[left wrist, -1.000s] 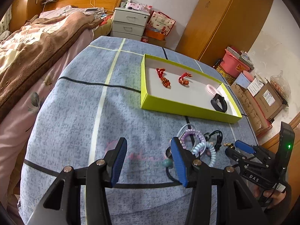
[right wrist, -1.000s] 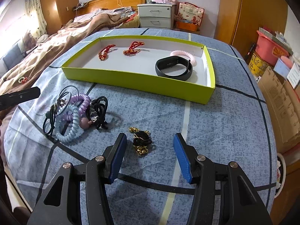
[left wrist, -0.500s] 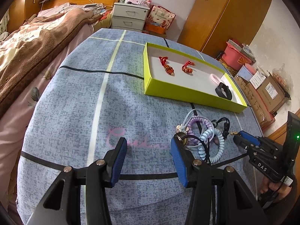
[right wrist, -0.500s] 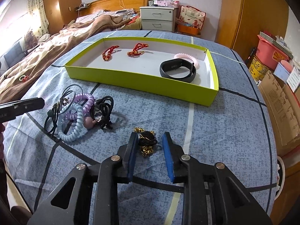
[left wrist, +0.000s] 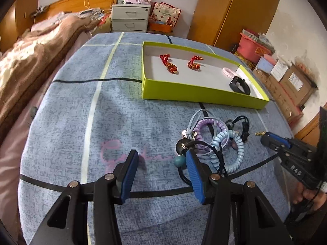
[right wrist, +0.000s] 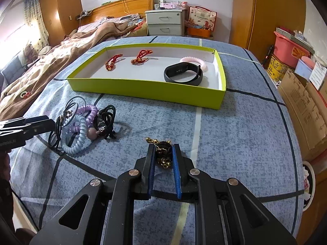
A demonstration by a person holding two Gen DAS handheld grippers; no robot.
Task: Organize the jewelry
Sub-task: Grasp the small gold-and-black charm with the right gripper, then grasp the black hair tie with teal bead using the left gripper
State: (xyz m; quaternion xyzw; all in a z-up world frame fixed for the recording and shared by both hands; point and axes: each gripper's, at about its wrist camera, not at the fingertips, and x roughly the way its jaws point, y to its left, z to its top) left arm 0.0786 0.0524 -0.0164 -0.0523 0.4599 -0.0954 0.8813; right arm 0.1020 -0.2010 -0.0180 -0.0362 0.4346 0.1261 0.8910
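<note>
A black-and-gold chain bracelet [right wrist: 163, 155] lies on the blue bedspread between the blue pads of my right gripper [right wrist: 163, 153], whose jaws are closing and press it from both sides. The same gripper [left wrist: 265, 137] shows at the right of the left wrist view. My left gripper [left wrist: 161, 155] stands open over bare cloth; its right finger [left wrist: 192, 163] is beside a teal bead [left wrist: 179, 161] at the edge of a tangle of coil hair ties and cords [left wrist: 216, 138] [right wrist: 81, 126]. The yellow-green tray [left wrist: 194, 94] [right wrist: 143, 91] holds two red knotted cords [left wrist: 169, 66], a pink coil [right wrist: 194, 60] and a black wristband [right wrist: 184, 73].
A brown blanket [right wrist: 61, 53] covers the bed on the left. Behind the bedspread stand a white drawer unit [right wrist: 163, 23] and a wooden wardrobe [left wrist: 235, 10]. Cardboard boxes [right wrist: 302, 106] and a red bin [right wrist: 286, 45] line the right side.
My right jaws have closed from wide open onto the black-and-gold bracelet. My left gripper has shifted a little beside the tangle of hair ties, with its jaws as wide as before.
</note>
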